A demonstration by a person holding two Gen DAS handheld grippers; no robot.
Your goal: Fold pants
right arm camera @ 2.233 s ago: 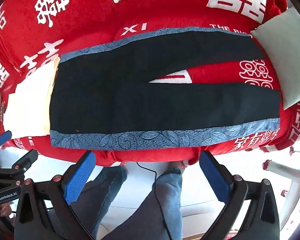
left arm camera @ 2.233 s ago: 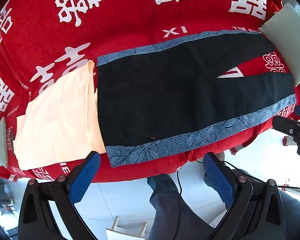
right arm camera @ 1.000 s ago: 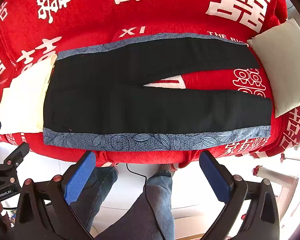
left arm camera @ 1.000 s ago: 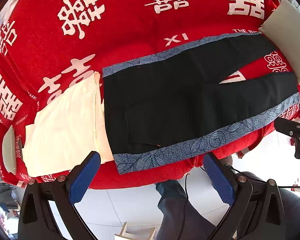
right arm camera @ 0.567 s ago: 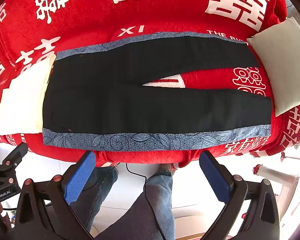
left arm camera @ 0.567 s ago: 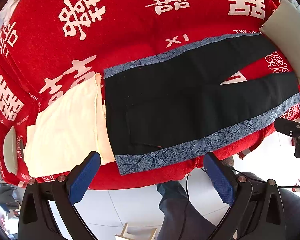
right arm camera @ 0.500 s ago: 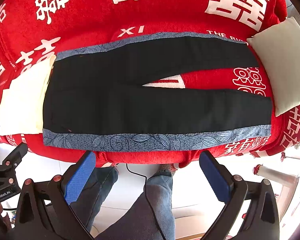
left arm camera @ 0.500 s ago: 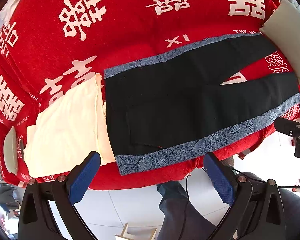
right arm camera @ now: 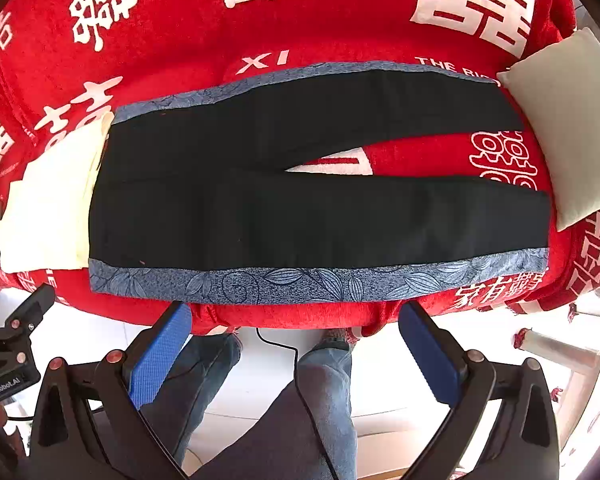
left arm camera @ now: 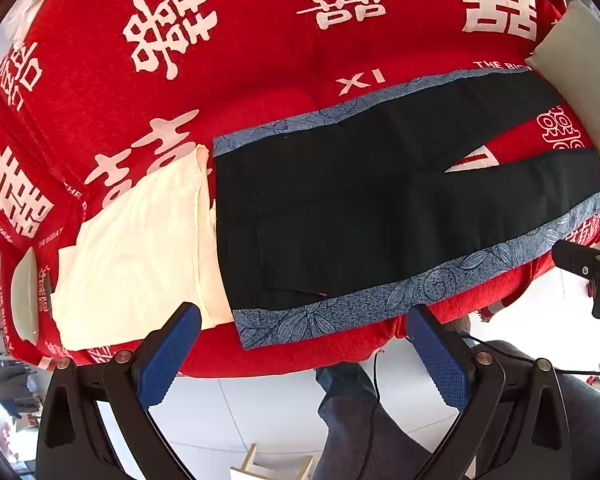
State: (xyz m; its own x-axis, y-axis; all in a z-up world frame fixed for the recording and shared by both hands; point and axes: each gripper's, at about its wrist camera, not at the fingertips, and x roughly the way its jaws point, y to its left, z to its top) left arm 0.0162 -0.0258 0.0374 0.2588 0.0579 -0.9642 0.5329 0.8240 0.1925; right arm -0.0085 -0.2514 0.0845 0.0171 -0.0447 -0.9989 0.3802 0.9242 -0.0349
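Observation:
Black pants (left arm camera: 360, 208) (right arm camera: 300, 200) with blue leaf-patterned side stripes lie spread flat on a red cover (left arm camera: 240, 60) (right arm camera: 340, 20), waist at the left, both legs stretching right and slightly apart. My left gripper (left arm camera: 304, 332) hangs open off the near edge, below the waist-side stripe, with nothing between its blue pads (left arm camera: 168, 356). My right gripper (right arm camera: 294, 328) is also open, held just off the near edge under the middle of the near leg's stripe. Neither touches the cloth.
A cream folded cloth (left arm camera: 136, 256) (right arm camera: 52, 208) lies left of the waistband. A pale cushion (left arm camera: 584, 80) (right arm camera: 568, 128) sits past the leg ends at the right. A person's legs in jeans (right arm camera: 324, 392) and white floor (left arm camera: 260, 408) are below the edge.
Both views have pulled back a little since 2.2 s ago, so the pants look smaller; over the last second almost nothing moves. Both grippers stay open and the pants stay flat.

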